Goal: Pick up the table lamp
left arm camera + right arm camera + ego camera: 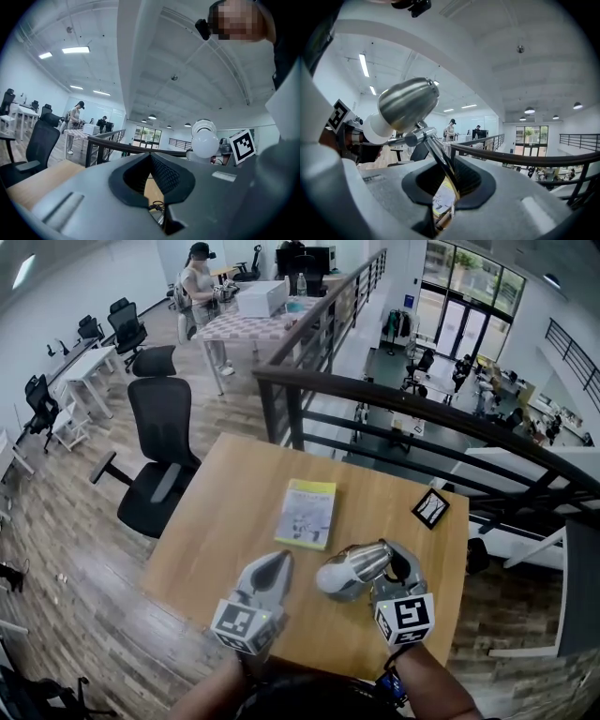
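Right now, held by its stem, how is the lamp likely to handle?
The lamp is probably top-heavy: its metal head sits to one side of the thin stem in the right gripper, so it may twist. The polished stem looks slippery. The white bulb is likely fragile.

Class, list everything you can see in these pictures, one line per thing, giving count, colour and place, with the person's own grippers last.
table: one, light wood, below both grippers
booklet: one, yellow-green, flat at the table's middle
card: one, black-framed, near the table's far right edge
lamp: one, silver shade, white bulb, in the right gripper
chairs: several, black, nearest one left of the table
railing: one, black, beyond the table
far table: one, checked top, by the railing
box: one, white, on the far table
person: one, standing at the far table
left gripper: one, grey, jaws together, empty
right gripper: one, grey, jaws on the lamp's stem
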A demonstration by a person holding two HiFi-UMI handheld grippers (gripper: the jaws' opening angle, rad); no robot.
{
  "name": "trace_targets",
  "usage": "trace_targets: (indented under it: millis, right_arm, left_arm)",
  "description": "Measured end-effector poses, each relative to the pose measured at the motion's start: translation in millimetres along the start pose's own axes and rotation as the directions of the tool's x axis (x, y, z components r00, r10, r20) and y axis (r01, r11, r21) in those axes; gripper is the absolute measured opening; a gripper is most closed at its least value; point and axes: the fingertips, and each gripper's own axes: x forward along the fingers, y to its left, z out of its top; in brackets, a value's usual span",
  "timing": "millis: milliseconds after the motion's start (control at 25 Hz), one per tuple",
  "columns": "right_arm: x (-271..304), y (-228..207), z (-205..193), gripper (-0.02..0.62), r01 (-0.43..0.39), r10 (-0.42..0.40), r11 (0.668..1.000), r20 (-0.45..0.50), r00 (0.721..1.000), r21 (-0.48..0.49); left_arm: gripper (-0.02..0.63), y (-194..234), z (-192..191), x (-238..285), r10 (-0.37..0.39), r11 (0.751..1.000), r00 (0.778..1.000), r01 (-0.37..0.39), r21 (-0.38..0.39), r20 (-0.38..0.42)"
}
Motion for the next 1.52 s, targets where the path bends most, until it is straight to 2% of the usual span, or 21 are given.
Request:
trace_targets:
  millis: [400,720,1520]
  right_arm:
    - [-29.1,-25.8,54.9,0.060,0.030,-0.030,1.000,0.072,0.997,-0.003]
    - [-52.0,-31.8,82.9,0.058,0.053,-0.050,0.998,0.112,0.992,-0.022]
    - [-69.0,-33.0,81.2,0.060,0.074,-0.074,0.997,0.105,0.992,0.006]
  left_arm:
    - [0.002,-44.6,36.9,21.9,-0.084,0.996,0.995,0.081,0.047,0.058]
    - [0.002,-68.3,54.8,25.6,-0.129,0.990,0.987,0.123,0.069,0.092]
    - [0.002,-79.7,56.4,22.2,-0.148,0.987,0.984,0.141,0.074,0.103]
